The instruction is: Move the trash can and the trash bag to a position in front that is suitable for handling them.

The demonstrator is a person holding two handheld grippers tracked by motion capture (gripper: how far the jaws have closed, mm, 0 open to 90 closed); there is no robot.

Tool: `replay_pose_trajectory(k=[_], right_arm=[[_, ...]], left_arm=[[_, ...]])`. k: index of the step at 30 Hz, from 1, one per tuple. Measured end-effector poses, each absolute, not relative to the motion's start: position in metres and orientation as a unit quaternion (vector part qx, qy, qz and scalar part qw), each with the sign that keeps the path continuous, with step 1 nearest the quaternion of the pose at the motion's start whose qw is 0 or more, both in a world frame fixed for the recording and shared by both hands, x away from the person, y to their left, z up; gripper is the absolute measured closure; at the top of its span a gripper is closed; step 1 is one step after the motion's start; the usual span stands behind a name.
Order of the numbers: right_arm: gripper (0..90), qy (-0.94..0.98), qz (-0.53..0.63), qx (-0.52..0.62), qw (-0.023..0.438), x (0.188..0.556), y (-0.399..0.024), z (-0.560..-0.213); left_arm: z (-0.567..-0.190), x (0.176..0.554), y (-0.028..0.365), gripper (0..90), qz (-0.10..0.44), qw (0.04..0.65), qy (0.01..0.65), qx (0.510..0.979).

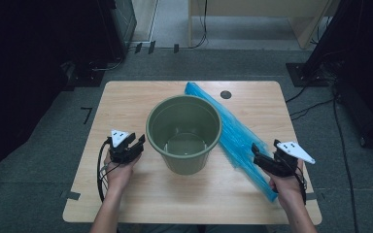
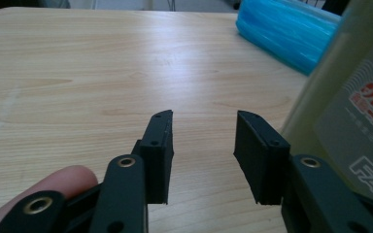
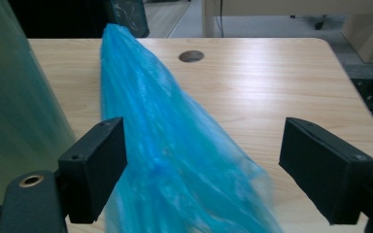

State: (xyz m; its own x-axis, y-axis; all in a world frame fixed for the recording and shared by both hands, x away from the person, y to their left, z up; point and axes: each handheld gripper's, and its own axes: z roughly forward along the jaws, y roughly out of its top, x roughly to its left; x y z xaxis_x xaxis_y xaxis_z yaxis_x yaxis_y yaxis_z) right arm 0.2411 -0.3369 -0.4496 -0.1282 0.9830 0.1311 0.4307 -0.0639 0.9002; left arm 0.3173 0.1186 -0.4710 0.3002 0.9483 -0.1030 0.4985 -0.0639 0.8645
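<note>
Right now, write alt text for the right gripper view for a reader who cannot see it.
A long blue plastic bag lies on a light wooden table, running between the open black jaws of the right gripper, whose pads stand clear of it. A green bin rises at the left edge, and a round hole marks the tabletop beyond.

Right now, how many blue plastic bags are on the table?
1. The blue plastic bag lies stretched out right of the green bin, running from the table's far edge toward the right gripper, whose open jaws straddle its near end. Nothing suggests another.
</note>
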Motion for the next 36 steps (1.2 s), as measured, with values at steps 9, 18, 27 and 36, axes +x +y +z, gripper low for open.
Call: replay_pose_trajectory(k=[9, 18, 27, 36], right_arm=[[24.7, 0.635, 0.449, 0.549, 0.306, 0.266, -0.268, -0.451], [54.9, 0.618, 0.449, 0.570, 0.304, 0.291, -0.241, -0.454], [77.3, 0.637, 0.482, 0.539, 0.267, 0.287, -0.227, -0.453], [78.1, 0.651, 0.483, 0.527, 0.256, 0.271, -0.233, -0.451]], left_arm=[[-0.469, 0.315, 0.100, 66.4, 0.267, 0.439, 0.515, 0.686], [-0.468, 0.312, 0.085, 80.9, 0.268, 0.447, 0.495, 0.695], [-0.465, 0.303, 0.078, 90.0, 0.251, 0.459, 0.477, 0.706], [-0.465, 0.285, 0.079, 90.0, 0.246, 0.462, 0.469, 0.712]])
